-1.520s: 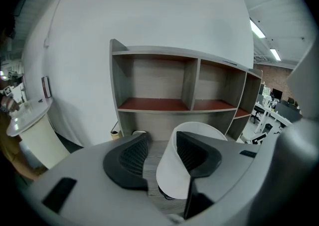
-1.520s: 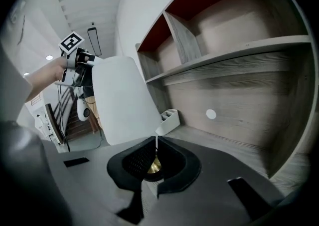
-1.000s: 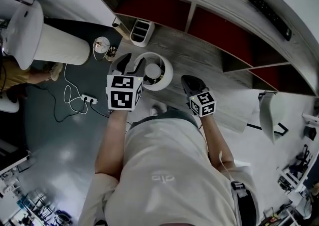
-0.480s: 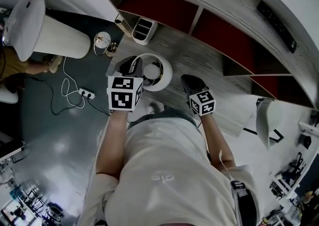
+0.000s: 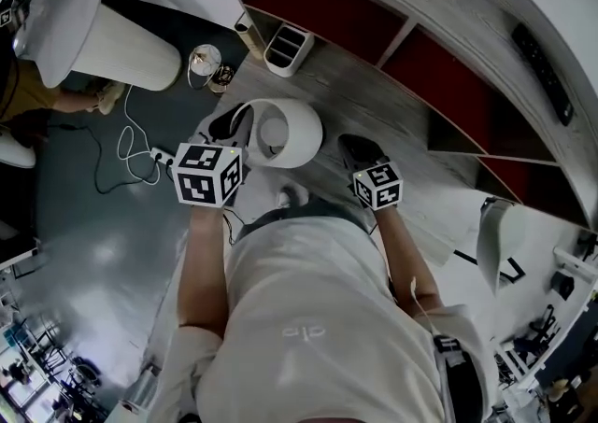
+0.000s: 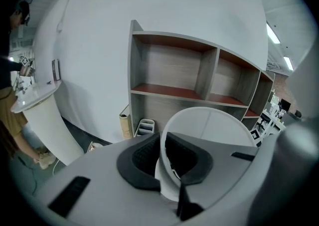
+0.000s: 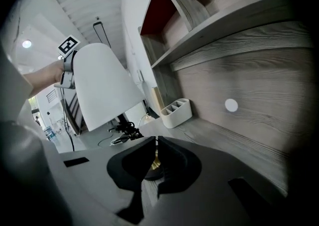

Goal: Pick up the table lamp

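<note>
Grey wood-grain desk (image 5: 392, 113) against a curved white wall, with an open shelf unit with red back panels (image 5: 322, 12) above it. Dark floor to the left, where a white power strip (image 5: 161, 158) lies with its cable. A white divided desk organiser (image 5: 285, 46) stands at the back of the desk.

The white table lamp (image 5: 294, 127) is near the front edge of the desk, just in front of the person. Its plain, smooth, cone-shaped shade is narrower at one end and wide open at the other. The shade is tipped over, with the open mouth facing the left gripper. Black fittings show under the shade in the right gripper view.

The left gripper (image 5: 238, 122) is at the shade's rim. Its jaws are closing, down to a narrow gap, with the thin shade wall between the dark pads and pressed from both sides.

The right gripper (image 5: 353, 146) is just right of the lamp, low over the desk. Its jaws are together and grip nothing. A dark round disc with a brass piece (image 7: 155, 162) sits on the desk just past its tips. Can't tell if it belongs to the lamp.
</note>
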### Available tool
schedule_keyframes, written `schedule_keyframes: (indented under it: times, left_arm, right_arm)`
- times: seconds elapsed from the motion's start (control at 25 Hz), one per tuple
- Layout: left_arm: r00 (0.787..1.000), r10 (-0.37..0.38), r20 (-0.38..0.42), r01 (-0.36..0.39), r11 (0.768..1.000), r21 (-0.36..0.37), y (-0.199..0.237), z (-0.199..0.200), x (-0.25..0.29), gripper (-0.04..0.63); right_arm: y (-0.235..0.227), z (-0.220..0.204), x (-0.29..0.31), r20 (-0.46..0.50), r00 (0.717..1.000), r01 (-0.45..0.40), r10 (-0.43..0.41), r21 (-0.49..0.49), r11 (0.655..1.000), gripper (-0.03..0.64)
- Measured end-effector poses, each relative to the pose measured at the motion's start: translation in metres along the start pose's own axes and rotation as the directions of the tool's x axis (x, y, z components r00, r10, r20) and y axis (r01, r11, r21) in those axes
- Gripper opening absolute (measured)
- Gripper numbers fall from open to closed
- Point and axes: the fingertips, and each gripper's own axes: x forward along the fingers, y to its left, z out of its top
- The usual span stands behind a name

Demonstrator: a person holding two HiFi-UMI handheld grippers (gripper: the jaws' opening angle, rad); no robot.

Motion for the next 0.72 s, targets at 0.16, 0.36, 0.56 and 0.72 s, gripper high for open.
schedule_keyframes:
  times: [0.16,0.36,0.56,0.72]
  left_arm:
    - [1.000,0.015,0.021,-0.015,1.000,-0.024,0.019,-0.009,-0.013,0.041]
    - [0.998,0.029,0.063,-0.024,0.996,-0.090,0.037,-0.020,-0.028,0.041]
    - [0.994,0.064,0.091,-0.049,0.986,-0.161,0.054,-0.034,-0.041,0.041]
    - [0.990,0.092,0.103,-0.071,0.979,-0.194,0.064,-0.045,-0.049,0.041]
  right_arm:
    - [0.007,-0.002,0.012,-0.020,0.999,-0.041,0.040,-0.035,0.999,0.035]
    - [0.016,-0.002,0.029,-0.054,0.994,-0.096,0.091,-0.097,0.991,0.060]
    - [0.033,-0.007,0.051,-0.110,0.980,-0.184,0.168,-0.162,0.969,0.129]
    - [0.044,-0.012,0.072,-0.149,0.964,-0.252,0.222,-0.224,0.941,0.184]
